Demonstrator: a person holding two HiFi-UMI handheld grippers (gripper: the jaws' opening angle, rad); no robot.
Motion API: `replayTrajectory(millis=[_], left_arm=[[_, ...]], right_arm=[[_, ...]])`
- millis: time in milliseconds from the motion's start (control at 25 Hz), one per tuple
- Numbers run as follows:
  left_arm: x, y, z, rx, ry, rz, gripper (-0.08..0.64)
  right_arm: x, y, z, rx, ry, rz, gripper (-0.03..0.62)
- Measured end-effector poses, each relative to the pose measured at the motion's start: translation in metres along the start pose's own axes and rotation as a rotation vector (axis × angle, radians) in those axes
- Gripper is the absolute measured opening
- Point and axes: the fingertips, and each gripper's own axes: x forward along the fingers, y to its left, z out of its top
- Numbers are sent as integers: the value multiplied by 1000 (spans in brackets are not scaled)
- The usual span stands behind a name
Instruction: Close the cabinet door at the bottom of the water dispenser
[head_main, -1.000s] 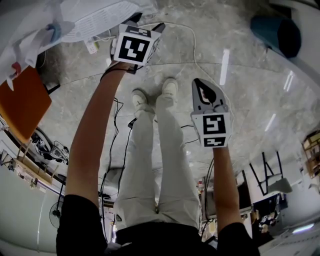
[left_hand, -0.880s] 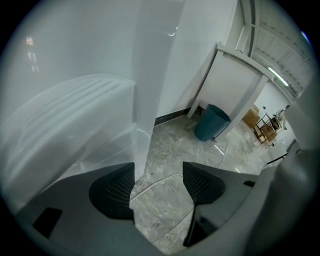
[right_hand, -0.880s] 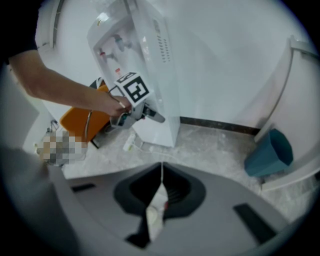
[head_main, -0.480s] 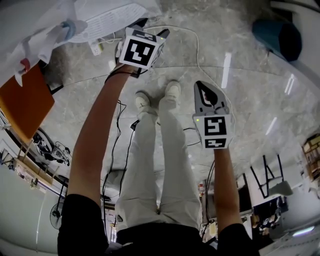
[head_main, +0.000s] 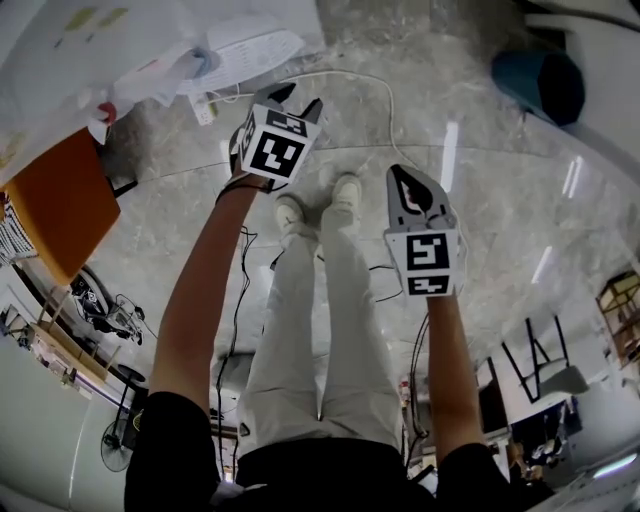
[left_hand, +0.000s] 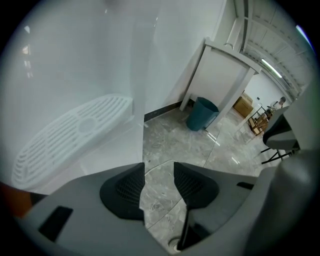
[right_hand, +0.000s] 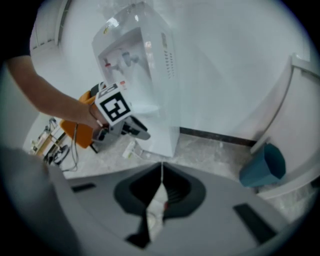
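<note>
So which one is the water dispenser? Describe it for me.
In the right gripper view, follow the white wall left from the teal bin. The dispenser stands there, a tall white box. Only it has taps in a front recess and vent slots on its side.

White water dispenser (right_hand: 155, 75), teal bin (right_hand: 263, 170), grey marbled floor (head_main: 500, 200)

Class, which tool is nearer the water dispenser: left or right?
Left. The left tool, its empty jaws just closed partway, is close to the water dispenser, by its drip tray; the right tool is farther back, beside the person's shoes.
</note>
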Motion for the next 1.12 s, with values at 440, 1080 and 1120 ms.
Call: replayTrajectory(millis=[440,1080,1120], left_arm=[[-106,-23,-5,-57,-73,46,14],[-305,-78,54,-22,-263,-25,11],[-319,-84,59,-17,-279,-21,11]], right_arm=[[-59,24,53,39,-72,-7,35],[-180,62,126,70,-176,-25,34],[-191,64,135,65,-190,-25,34]])
